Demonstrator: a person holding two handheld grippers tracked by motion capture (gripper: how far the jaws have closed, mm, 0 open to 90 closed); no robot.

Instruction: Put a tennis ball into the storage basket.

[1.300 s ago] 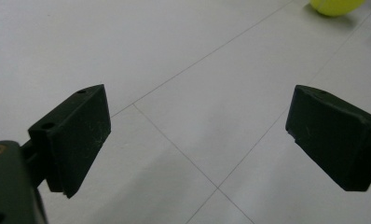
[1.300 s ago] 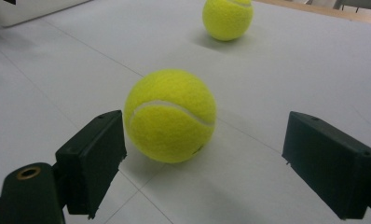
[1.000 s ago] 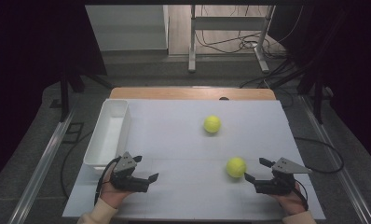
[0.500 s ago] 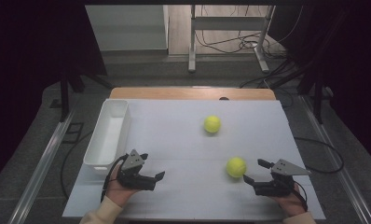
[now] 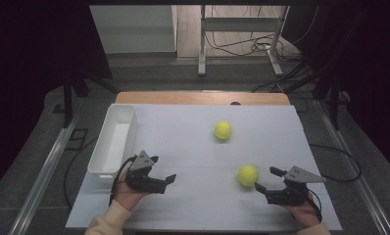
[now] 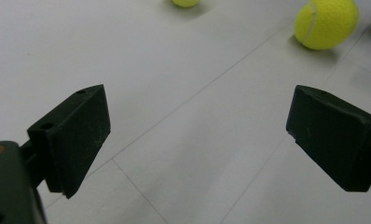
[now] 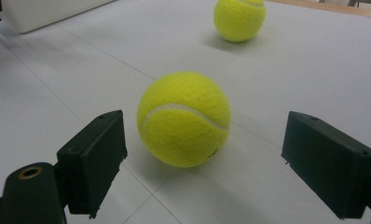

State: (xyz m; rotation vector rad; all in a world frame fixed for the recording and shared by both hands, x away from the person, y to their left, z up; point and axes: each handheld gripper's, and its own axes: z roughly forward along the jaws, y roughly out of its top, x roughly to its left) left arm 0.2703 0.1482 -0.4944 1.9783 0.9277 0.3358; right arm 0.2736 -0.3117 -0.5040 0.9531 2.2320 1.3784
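Resting near the desk's (image 5: 193, 147) front edge, the right gripper (image 5: 266, 180) spreads its fingers wide, empty, just beside the fuzzy yellow-green tennis ball (image 5: 248, 175).

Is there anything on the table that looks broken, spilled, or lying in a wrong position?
Nothing stands out. Two tennis balls, the near one and the far one, sit whole on the white table. The white bin lies straight along the left edge. The right gripper is open by the near ball.
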